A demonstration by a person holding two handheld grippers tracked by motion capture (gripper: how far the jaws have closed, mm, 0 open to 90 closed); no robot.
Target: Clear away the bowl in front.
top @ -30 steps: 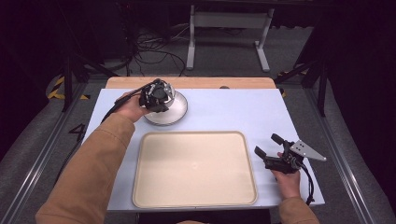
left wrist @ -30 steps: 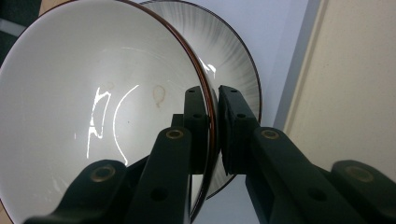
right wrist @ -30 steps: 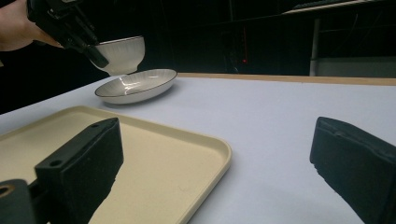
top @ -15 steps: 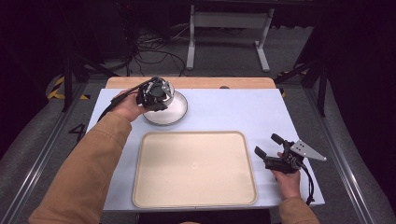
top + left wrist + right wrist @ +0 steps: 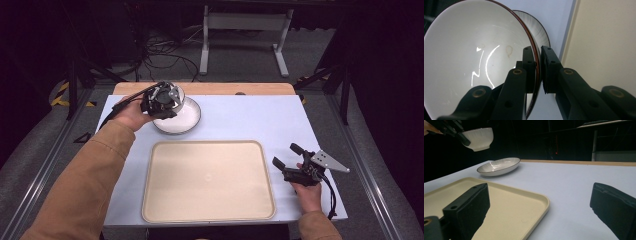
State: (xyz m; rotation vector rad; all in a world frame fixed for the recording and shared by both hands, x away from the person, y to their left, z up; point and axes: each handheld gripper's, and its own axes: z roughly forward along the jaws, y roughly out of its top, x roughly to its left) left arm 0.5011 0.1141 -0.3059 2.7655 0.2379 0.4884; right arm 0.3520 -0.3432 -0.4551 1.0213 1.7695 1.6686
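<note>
- The left gripper [image 5: 167,102] pinches the rim of the white ribbed ceramic bowl [image 5: 479,138] between its fingers [image 5: 550,67], holding it in the air above the shallow white dark-rimmed plate [image 5: 499,166] at 11 o'clock on the tabletop [image 5: 250,120].
- Keep the pinch firm and the rim level.
- Carry the bowl toward the beige plastic tray [image 5: 210,180] at 6 o'clock, clearing its raised edge.
- The right gripper [image 5: 290,162], fingers spread, rests at 4 o'clock.

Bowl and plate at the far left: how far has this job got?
Done: the left claw has shut on the rim of the bowl and lifted it clear of the plate, as the right gripper view shows. In hand: the bowl hangs in the air above the plate. Left, probably: setting it on the beige tray, which holds nothing yet. The right claw rests open beside the tray.
</note>
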